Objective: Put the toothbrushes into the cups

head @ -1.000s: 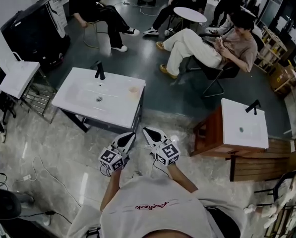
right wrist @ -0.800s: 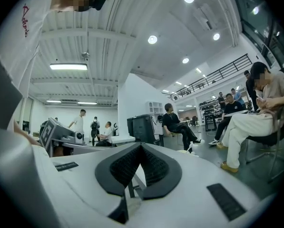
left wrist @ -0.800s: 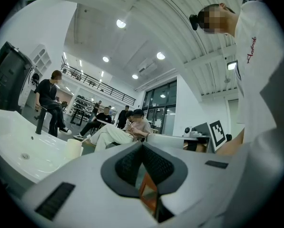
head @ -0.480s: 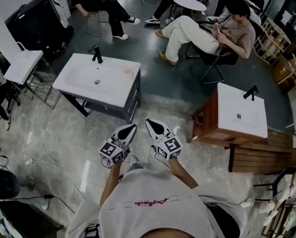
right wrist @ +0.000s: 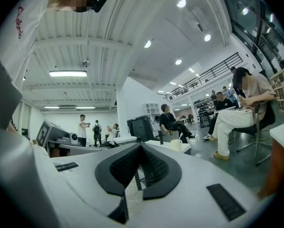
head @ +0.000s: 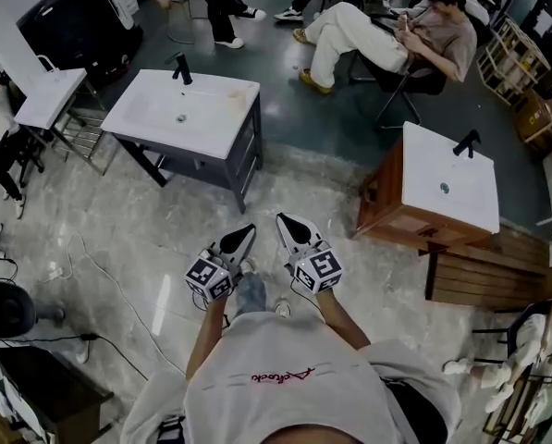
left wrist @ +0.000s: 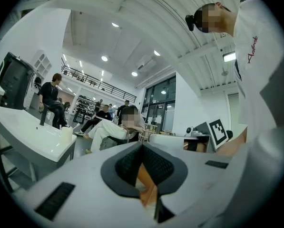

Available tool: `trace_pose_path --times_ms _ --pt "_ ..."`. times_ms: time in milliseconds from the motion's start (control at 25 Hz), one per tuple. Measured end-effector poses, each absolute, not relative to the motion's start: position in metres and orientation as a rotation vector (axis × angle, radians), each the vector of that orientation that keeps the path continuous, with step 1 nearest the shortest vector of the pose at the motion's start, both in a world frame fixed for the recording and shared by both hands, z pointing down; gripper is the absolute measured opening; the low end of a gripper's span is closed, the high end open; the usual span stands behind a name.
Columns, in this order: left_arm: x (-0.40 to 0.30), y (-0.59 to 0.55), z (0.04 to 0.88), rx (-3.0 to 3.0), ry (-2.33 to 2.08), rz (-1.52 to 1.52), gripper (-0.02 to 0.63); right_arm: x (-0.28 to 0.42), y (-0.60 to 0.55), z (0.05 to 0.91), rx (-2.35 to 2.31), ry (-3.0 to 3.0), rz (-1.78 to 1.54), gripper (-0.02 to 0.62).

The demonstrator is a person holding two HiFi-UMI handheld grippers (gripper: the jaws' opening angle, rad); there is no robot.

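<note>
My left gripper and right gripper hang side by side over marble floor, close to my chest, both shut and holding nothing. Their jaws meet at the tips in the left gripper view and the right gripper view. Some way ahead on the left stands a white sink on a dark cabinet, with a pale cup near its right rim. That cup sits on the basin's corner, and the cup has a thin stick rising from it. I make out no loose toothbrush.
A second white sink on a wooden cabinet stands ahead on the right, with wooden slats beside it. Seated people fill the back. A small white table and floor cables lie to the left.
Both sinks and the seated people have slid toward the top of the head view, showing more floor in front. The grippers stay shut, side by side, slightly lower in the view.
</note>
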State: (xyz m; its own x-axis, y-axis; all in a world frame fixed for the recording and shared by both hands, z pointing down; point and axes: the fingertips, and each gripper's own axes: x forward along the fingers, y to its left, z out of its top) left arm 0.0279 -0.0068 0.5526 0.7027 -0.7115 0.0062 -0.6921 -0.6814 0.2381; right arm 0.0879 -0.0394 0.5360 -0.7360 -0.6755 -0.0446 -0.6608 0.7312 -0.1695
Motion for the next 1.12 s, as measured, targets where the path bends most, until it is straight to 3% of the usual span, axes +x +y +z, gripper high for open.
trace_pose_path --times_ms 1120 --pt "0.059 0.068 0.562 2.692 -1.142 -0.146 0.009 0.112 0.035 0.546 -1.094 2.856 -0.196 0.018"
